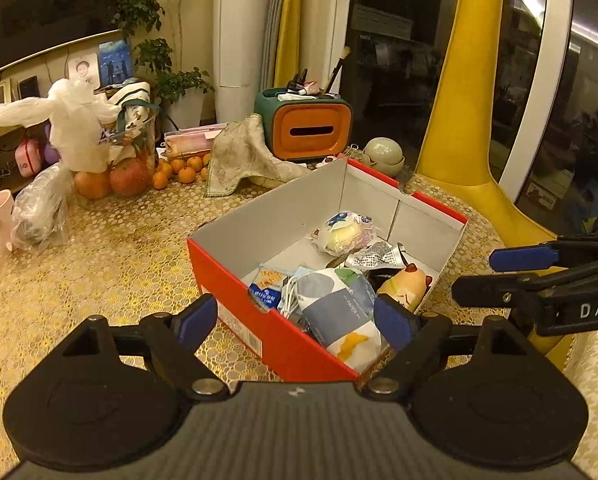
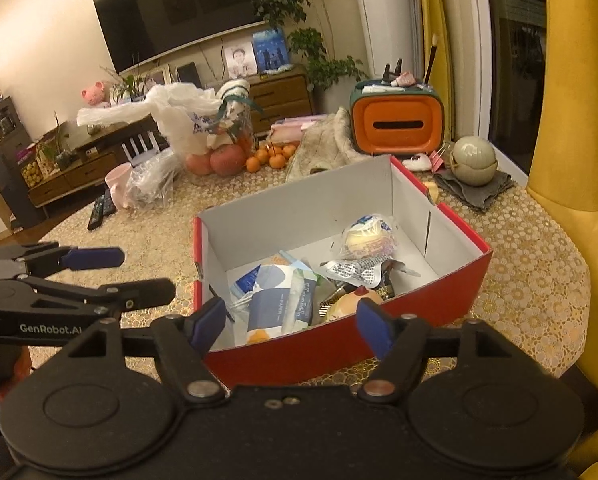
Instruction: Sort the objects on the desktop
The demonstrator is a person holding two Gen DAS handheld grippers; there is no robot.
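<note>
Table point(image 2: 519, 248) with gold-patterned cloth. On it: red box point(image 2: 339, 344), orange tissue holder point(image 2: 397, 126), apples point(image 2: 227, 160), tangerines point(image 2: 271, 156). Also pink mug point(image 2: 117, 184), rumpled cloth point(image 1: 247, 152), green teapot point(image 2: 473, 156).

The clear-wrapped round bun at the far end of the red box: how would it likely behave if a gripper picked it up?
The bun looks soft and puffy, so it would probably squash under firm pads. Its glossy, crinkled wrapper may slip or bunch rather than give a solid hold. It seems light for its size, and lies loose in the red box, so a nudge could shift it.
</note>
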